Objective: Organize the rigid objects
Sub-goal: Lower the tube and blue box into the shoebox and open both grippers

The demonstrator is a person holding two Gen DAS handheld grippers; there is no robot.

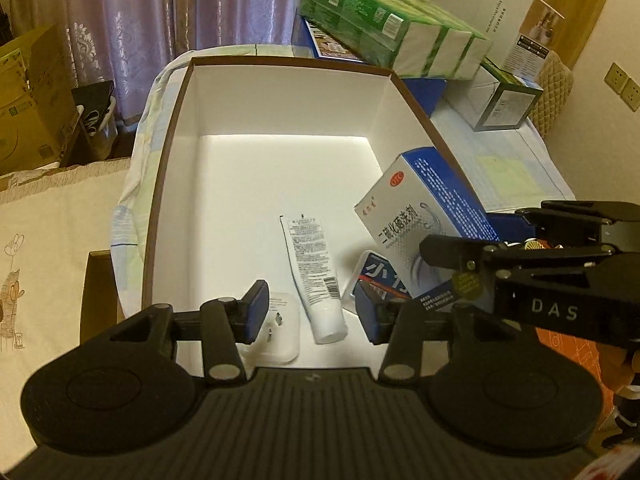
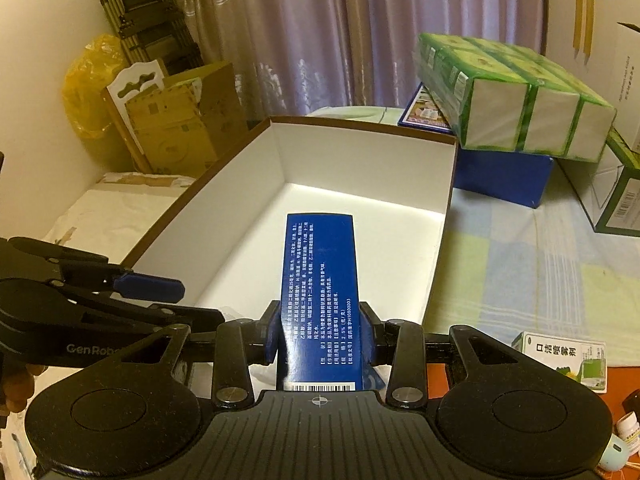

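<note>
The blue medicine box (image 2: 320,300) is clamped between the right gripper's (image 2: 320,334) pads, tilted over the white storage box (image 1: 280,96). The left gripper (image 1: 310,312) is held part-open, empty, above a white tube (image 1: 314,276) lying inside.

- Both views are looking pretty dim, with a warm yellowish cast sitting on the walls and curtain (image 2: 320,32).
- Light is coming from above, and the white floor of the open box (image 1: 280,168) is blowing out into a bright glare strip along its far edge.
- Fisheye is bending straight edges hard, and the corners are going black.
- The green packs (image 1: 384,20) are smearing a bit soft near the top edge.
- The small print on the blue carton (image 2: 320,280) is staying readable.
</note>
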